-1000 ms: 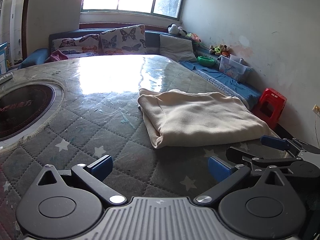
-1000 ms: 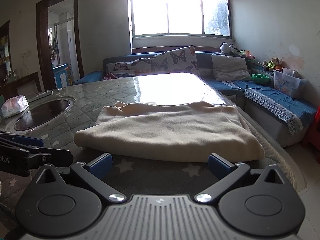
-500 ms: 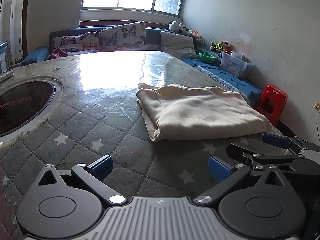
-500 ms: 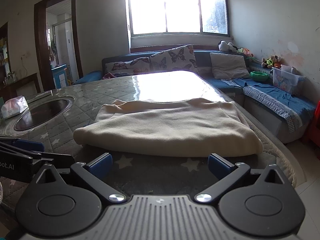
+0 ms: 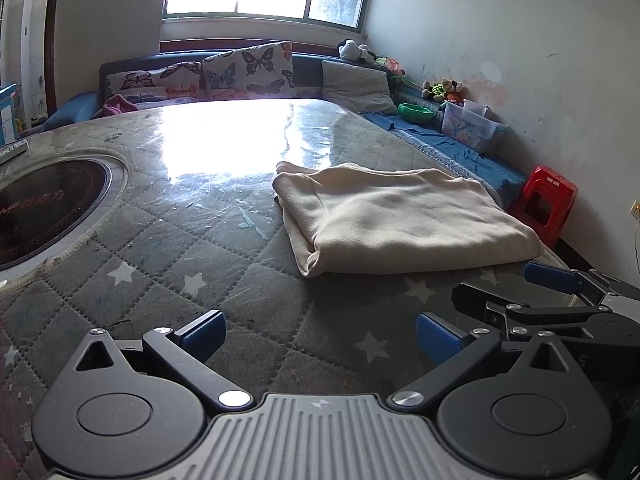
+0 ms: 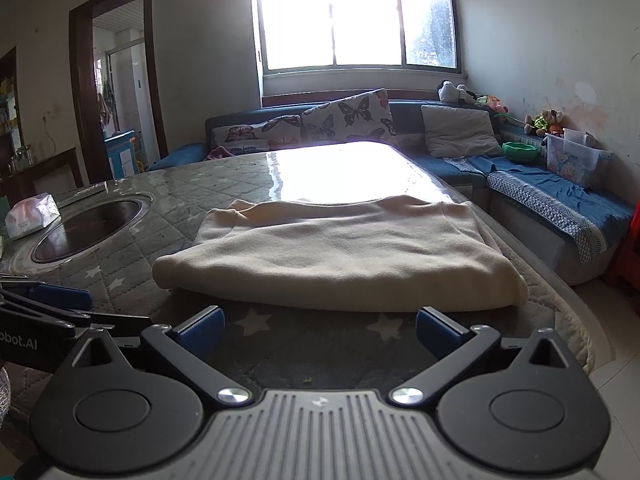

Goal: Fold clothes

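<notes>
A cream garment (image 5: 400, 216) lies folded into a thick rectangle on the quilted table (image 5: 200, 248), near its right edge. It also shows in the right wrist view (image 6: 340, 256), straight ahead. My left gripper (image 5: 320, 334) is open and empty, low over the table, short of the garment and to its left. My right gripper (image 6: 320, 330) is open and empty, just short of the garment's near folded edge. The right gripper also shows at the right of the left wrist view (image 5: 560, 296).
A round dark cooktop (image 5: 36, 208) is set into the table at the left. A tissue pack (image 6: 32, 216) lies beside it. A sofa with butterfly cushions (image 6: 340, 120) runs behind and along the right. A red stool (image 5: 548, 200) stands by the wall.
Both grippers have drawn back slightly and tilted, so the garment sits a little farther off. The garment has not moved. Both grippers stay open.
</notes>
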Tool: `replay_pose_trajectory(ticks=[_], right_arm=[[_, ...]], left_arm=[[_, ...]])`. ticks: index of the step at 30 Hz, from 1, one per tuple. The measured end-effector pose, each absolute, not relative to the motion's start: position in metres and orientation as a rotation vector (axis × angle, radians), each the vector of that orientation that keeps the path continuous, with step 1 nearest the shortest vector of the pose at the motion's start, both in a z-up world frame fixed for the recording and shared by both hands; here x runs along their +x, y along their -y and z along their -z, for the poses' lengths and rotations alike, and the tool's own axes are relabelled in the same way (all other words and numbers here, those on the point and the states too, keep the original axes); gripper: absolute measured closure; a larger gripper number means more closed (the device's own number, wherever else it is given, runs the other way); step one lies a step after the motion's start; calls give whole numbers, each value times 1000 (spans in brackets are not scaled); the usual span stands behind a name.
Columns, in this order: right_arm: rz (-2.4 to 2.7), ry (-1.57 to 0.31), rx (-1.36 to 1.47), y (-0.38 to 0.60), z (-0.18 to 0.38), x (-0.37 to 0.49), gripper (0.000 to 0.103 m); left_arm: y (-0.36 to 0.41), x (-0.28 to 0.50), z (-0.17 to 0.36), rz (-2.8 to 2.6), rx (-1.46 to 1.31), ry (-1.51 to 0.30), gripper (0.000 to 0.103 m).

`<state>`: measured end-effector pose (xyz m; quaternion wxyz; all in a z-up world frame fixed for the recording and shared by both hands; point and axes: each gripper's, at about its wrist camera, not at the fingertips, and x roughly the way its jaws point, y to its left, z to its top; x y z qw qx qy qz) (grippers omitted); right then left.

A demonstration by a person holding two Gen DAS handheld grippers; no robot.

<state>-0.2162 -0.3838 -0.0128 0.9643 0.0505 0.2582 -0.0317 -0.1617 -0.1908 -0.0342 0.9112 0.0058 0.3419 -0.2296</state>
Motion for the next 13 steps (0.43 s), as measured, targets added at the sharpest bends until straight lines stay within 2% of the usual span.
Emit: replay_pose_trajectory(ticks=[13], right_arm=[[59,-524,98,380,14,-216,0]], left_arm=[[189,-161,34,454,15,-705,0]])
